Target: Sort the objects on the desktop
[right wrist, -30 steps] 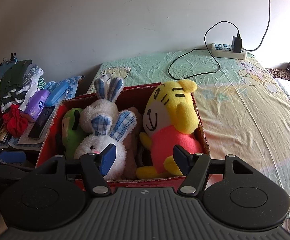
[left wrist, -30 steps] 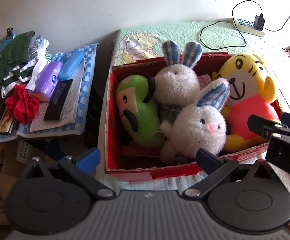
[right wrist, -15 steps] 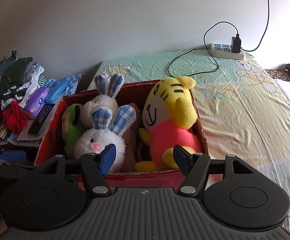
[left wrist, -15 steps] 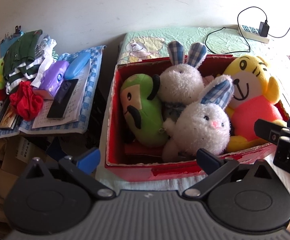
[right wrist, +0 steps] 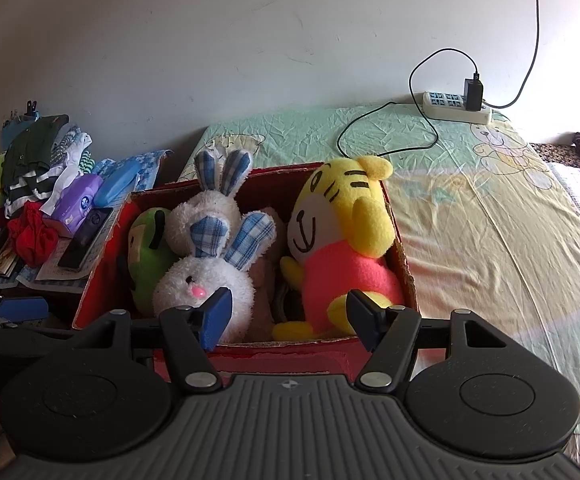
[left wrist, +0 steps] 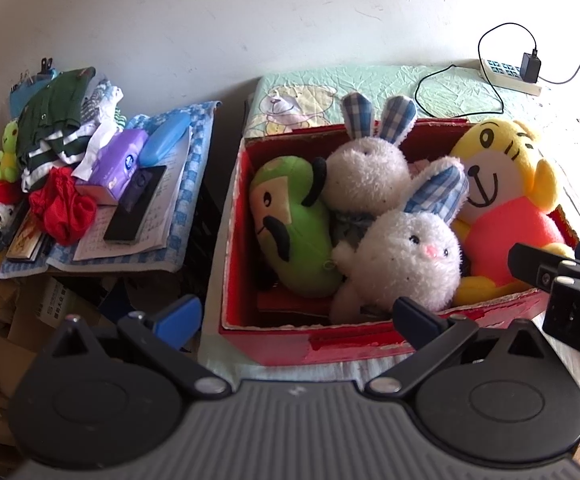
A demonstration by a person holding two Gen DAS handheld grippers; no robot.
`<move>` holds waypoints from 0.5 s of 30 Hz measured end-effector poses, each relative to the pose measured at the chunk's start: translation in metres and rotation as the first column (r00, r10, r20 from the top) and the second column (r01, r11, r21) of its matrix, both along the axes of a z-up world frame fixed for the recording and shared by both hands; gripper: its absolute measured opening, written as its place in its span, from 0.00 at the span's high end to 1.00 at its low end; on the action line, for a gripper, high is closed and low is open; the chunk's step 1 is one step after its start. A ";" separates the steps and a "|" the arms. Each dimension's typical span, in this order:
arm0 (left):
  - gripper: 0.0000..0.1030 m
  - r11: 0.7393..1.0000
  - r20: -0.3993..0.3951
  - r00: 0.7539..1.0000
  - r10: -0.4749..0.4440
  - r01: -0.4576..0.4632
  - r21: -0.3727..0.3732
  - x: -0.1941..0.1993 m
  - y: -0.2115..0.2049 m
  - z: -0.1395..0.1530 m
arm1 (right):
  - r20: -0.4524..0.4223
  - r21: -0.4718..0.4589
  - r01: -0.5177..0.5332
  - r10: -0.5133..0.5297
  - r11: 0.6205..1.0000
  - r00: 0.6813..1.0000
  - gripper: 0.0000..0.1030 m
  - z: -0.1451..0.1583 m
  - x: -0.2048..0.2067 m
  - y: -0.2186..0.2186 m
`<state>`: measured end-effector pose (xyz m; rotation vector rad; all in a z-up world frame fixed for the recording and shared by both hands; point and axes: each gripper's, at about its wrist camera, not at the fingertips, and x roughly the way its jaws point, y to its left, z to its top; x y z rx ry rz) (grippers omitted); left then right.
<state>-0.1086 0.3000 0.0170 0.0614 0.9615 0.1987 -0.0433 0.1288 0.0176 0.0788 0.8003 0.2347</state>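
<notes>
A red cardboard box [left wrist: 290,344] [right wrist: 102,280] on the bed holds a green plush [left wrist: 294,232] [right wrist: 146,256], two white rabbits with blue checked ears [left wrist: 406,256] [right wrist: 202,280] and a yellow tiger plush in pink [left wrist: 506,208] [right wrist: 342,240]. My left gripper [left wrist: 294,314] is open and empty, hovering just before the box's near wall. My right gripper [right wrist: 290,312] is open too, over the near wall between the front rabbit and the tiger. From the left wrist view the right gripper's black fingers [left wrist: 546,272] show at the box's right corner.
Left of the box, a side stand with a blue checked cloth [left wrist: 194,184] carries a purple tissue pack [left wrist: 118,160], blue case [left wrist: 166,140], black phone [left wrist: 138,204], red cloth [left wrist: 64,208] and folded clothes [left wrist: 54,120]. A power strip [right wrist: 456,106] with cables lies on the bed by the wall.
Both grippers have drawn back slightly from the box, so it sits a little farther and lower in both views. Nothing was grasped; the plush toys have not moved.
</notes>
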 end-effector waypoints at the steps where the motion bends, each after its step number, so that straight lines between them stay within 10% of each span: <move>1: 0.01 1.000 0.000 1.000 0.000 0.000 0.001 0.000 0.000 0.000 | 0.001 0.001 0.000 0.000 1.000 1.000 0.36 0.000 0.000 0.001; 15: 0.01 0.999 0.000 1.000 -0.022 0.022 -0.024 0.010 0.000 -0.002 | 0.010 0.003 0.012 -0.012 1.000 1.000 0.36 0.001 0.005 -0.002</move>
